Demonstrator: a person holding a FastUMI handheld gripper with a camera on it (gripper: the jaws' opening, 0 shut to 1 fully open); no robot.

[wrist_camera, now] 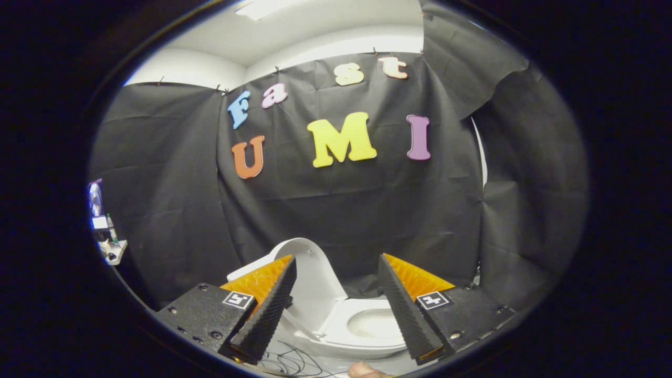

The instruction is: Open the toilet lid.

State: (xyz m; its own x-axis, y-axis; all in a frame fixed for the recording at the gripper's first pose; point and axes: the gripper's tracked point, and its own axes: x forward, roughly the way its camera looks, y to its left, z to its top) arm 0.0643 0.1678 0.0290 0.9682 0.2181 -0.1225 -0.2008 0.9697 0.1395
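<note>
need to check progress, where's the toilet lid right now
In the gripper view the toilet lid stands raised, tilted back toward the black cloth wall, just ahead of the open gripper between its fingers, with the bowl beside it.

I count 1 toilet (362,325) w/ 1 lid (310,278), raised. 1 gripper (336,268) of mine, 2 fingers (270,310), spread apart, gripping nothing. 1 fingertip (365,370) of my hand. Few cables (289,362), can't count exactly.

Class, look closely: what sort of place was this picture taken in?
Likely a cloth-walled recording booth staged as a bathroom: a white toilet with its lid raised, black cloth wall behind. The gripper jaws stand open.
</note>
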